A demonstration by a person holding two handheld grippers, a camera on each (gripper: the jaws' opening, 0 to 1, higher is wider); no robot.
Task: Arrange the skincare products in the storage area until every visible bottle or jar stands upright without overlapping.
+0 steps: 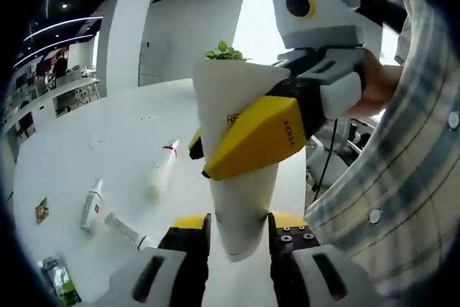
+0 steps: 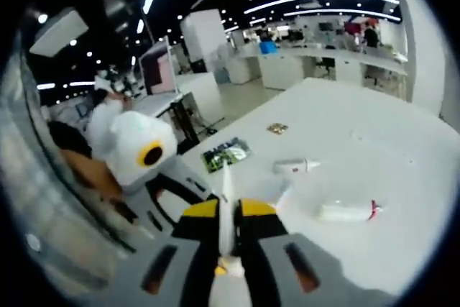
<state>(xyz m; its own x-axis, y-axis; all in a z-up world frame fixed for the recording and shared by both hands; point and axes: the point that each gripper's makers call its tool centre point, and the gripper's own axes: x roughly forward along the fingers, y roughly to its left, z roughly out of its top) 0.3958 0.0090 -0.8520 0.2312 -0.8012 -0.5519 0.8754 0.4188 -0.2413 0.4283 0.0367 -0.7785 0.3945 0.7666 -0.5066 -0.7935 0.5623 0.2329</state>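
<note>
Both grippers clamped on white pouch (image 1: 233, 199): left gripper (image 1: 237, 239) low, right gripper (image 1: 215, 159) midway. Three tubes lying flat on table (image 1: 129, 127).

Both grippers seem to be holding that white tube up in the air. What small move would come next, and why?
Probably lower the white tube to the white table and stand it upright. The left gripper and right gripper both pinch it in the air, while a bottle and two smaller tubes lie flat below.
</note>
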